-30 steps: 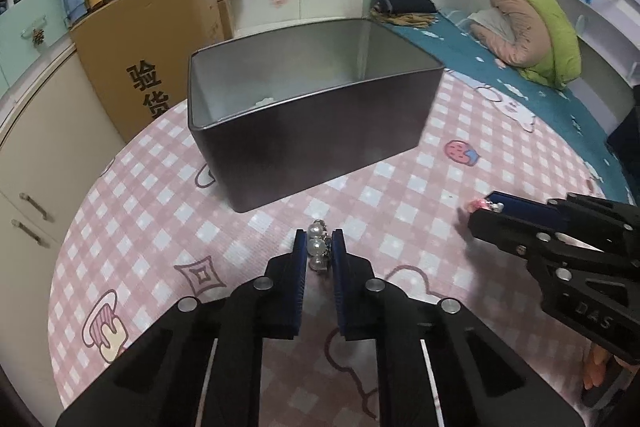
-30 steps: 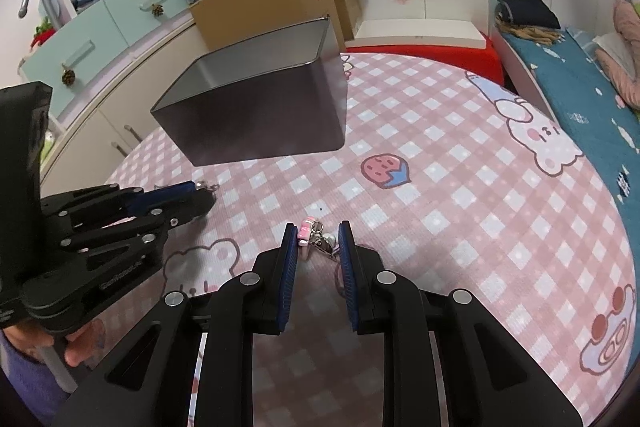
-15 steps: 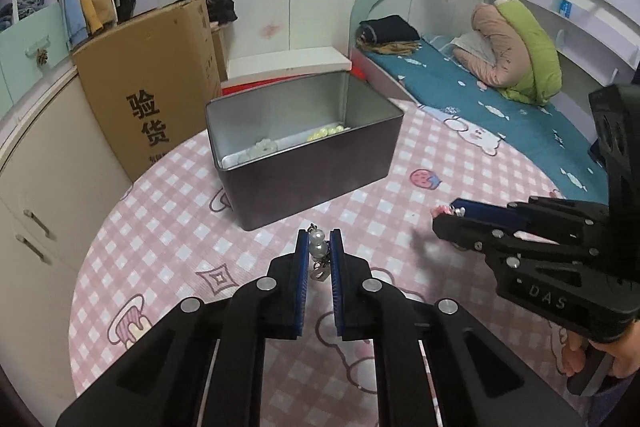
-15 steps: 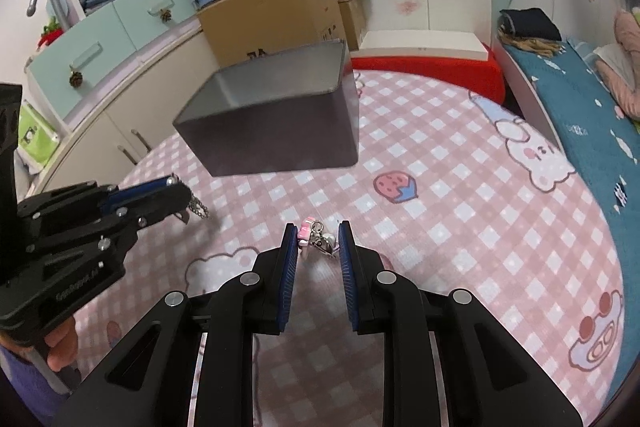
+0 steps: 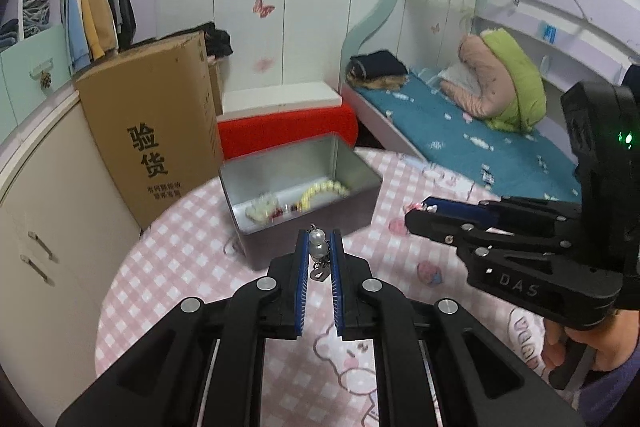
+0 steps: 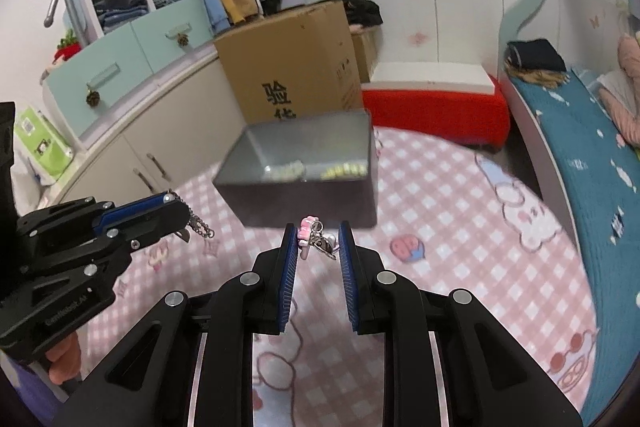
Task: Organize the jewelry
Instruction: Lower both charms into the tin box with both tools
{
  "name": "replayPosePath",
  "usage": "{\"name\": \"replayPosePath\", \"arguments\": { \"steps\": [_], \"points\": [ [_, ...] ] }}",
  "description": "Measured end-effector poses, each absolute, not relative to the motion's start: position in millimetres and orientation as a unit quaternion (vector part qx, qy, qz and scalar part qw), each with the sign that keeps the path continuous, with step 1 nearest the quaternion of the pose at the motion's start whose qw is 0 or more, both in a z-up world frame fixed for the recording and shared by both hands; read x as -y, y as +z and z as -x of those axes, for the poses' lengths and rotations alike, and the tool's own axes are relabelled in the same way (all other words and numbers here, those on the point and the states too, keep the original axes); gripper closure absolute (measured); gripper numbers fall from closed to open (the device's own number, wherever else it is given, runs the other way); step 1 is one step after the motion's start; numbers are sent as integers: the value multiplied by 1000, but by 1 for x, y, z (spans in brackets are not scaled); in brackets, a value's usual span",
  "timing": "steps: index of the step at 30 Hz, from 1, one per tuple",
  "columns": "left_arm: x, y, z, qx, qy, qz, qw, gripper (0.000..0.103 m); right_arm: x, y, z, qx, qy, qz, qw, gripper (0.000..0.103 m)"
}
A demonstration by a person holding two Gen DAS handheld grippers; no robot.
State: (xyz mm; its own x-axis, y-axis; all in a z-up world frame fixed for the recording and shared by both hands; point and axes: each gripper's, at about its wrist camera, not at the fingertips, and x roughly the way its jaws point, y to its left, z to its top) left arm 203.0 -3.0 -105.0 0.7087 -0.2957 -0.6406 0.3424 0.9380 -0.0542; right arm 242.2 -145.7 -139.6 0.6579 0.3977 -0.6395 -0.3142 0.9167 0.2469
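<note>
Short of the metal box (image 5: 298, 183), the left gripper (image 5: 319, 247) pinches a pearl charm (image 5: 318, 245), long axis along its fingers; the right gripper (image 6: 319, 241) clamps a pink charm (image 6: 314, 237) crosswise.

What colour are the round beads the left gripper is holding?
The beads are pearly white, hanging from a silver chain; the left wrist view shows them best.
</note>
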Motion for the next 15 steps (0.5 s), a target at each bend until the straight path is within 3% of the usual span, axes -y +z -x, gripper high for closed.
{"name": "replayPosePath", "arguments": {
  "steps": [8, 15],
  "points": [
    [-8, -77, -250, -355, -209, 21, 911, 94, 139, -110, -274, -355, 209, -76, 908, 81],
    [-6, -112, -304, -428, -198, 44, 881, 94, 130, -119, -308, -381, 211, -92, 896, 81]
  ]
}}
